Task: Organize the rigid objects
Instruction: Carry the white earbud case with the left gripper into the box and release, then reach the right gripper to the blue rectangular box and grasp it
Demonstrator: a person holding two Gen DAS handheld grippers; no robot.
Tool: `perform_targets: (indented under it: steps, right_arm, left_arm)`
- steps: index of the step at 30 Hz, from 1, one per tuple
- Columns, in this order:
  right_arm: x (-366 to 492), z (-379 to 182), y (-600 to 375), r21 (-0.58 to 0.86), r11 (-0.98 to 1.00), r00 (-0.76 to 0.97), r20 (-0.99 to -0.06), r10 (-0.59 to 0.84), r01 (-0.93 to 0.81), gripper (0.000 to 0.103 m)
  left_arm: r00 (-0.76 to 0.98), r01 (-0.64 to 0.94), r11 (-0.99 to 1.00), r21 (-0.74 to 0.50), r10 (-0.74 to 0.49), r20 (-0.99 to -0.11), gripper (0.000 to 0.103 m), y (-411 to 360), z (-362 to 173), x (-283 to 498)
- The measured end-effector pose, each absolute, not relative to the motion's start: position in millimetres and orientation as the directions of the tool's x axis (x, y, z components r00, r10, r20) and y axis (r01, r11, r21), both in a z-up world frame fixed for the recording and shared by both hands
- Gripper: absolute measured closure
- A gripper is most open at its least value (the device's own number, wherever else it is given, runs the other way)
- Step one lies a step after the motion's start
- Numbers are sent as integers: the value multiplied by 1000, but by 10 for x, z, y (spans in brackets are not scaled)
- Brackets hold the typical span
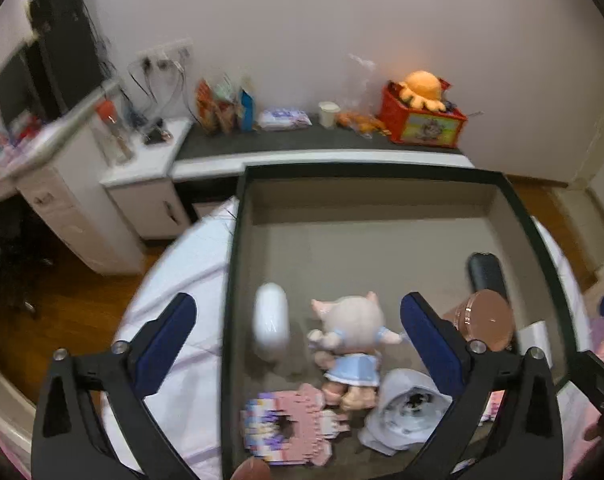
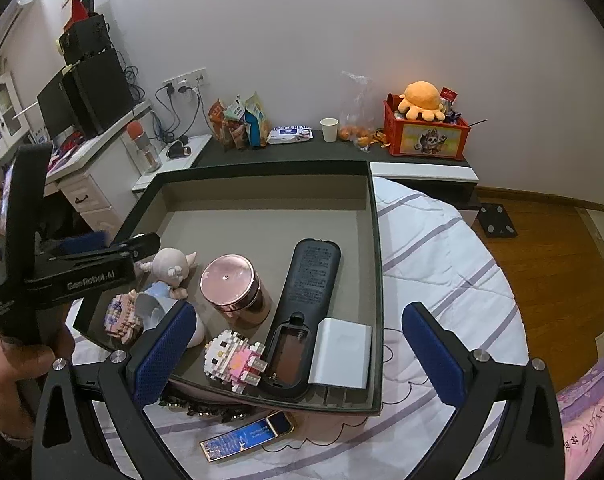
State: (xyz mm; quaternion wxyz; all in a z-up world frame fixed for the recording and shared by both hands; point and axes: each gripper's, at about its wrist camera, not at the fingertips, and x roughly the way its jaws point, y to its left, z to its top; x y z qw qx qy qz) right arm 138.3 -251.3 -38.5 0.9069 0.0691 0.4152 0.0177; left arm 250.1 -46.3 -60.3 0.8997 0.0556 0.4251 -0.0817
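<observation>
At the far left of the right wrist view a person's hand (image 2: 20, 364) grips the black handle of the left gripper (image 2: 102, 248), which reaches in level over the left rim of the shallow dark-edged box (image 2: 376, 280) lying on the striped bedsheet (image 2: 442, 248); from its own camera, the left gripper (image 1: 298, 344) points steeply down with its blue pads spread wide and nothing pressed between them. A blurred white oval object (image 1: 271, 326) shows just inside the box's left wall, apart from both pads (whether it is resting or in the air cannot be told). To its right lies a small plush doll (image 1: 348, 340) in a blue dress, with a pink-and-purple brick-built figure (image 1: 290, 424) near its feet and a pale grey cloth item (image 1: 406, 412) beside that. Further right stand a rose-gold lidded jar (image 2: 234, 288), then a dark remote control (image 2: 306, 304) lying back-up with its battery bay uncovered, a white-and-pink block figure (image 2: 238, 358) at its lower end, and a white charger block (image 2: 342, 354) in the box's near right corner. The right gripper (image 2: 298, 344) is also tilted down, its jaws released and wide, straddling the box's near right corner and gripping nothing. Outside the box, on the sheet, lies a blue-and-gold lighter (image 2: 248, 434).
</observation>
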Motion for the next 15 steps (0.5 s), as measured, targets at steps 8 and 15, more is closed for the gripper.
perform_targets:
  steps: [8, 15]
  right_arm:
    - [1209, -267, -2442, 137, 990, 671, -736, 91, 16, 0]
    - [937, -146, -2411, 137, 991, 688, -721, 89, 15, 0]
  left_arm:
    - [660, 174, 985, 3, -114, -742, 0, -304, -338, 2218]
    - [701, 158, 987, -11, -120, -703, 0, -135, -102, 1731]
